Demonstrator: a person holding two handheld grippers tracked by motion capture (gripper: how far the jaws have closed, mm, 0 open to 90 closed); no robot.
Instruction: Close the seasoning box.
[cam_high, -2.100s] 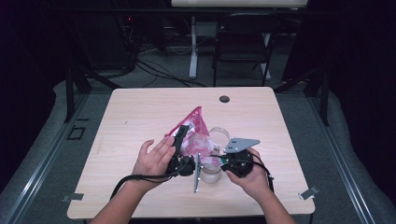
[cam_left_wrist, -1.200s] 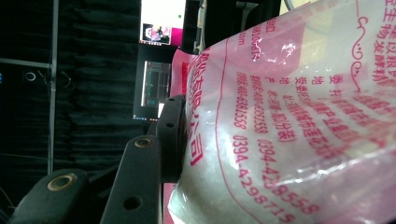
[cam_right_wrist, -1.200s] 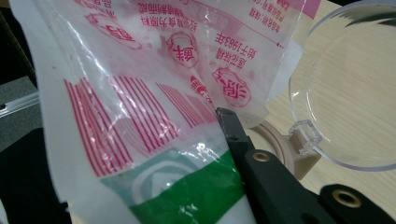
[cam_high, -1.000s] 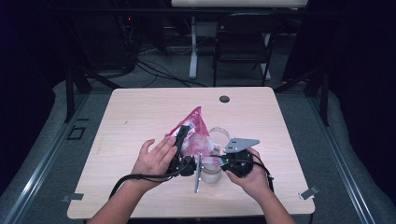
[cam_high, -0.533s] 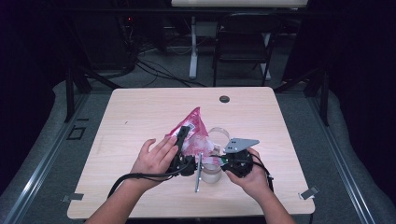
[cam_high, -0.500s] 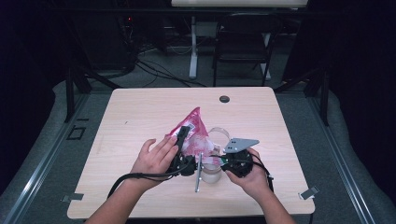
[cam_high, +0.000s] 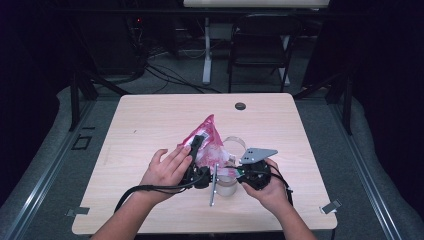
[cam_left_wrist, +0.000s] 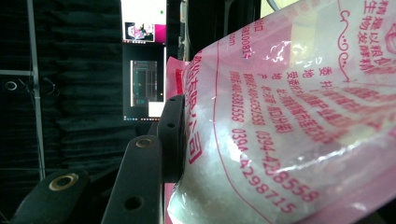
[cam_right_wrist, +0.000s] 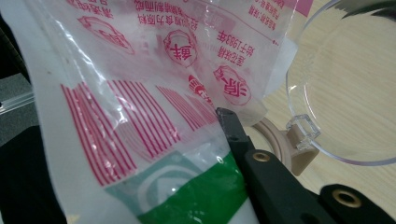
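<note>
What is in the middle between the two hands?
In the high view, the pink bag and a clear jar sit between the left gripper and right gripper.

We see a pink and clear plastic bag (cam_left_wrist: 289, 116) printed with red characters and numbers, spreading from the centre out to three o'clock. White powder sits in its lower part. Our left gripper (cam_left_wrist: 187, 140) has one black jaw at seven o'clock pressed against the bag's side. At eleven o'clock a lit screen (cam_left_wrist: 144, 60) glows among dark curtains.
</note>
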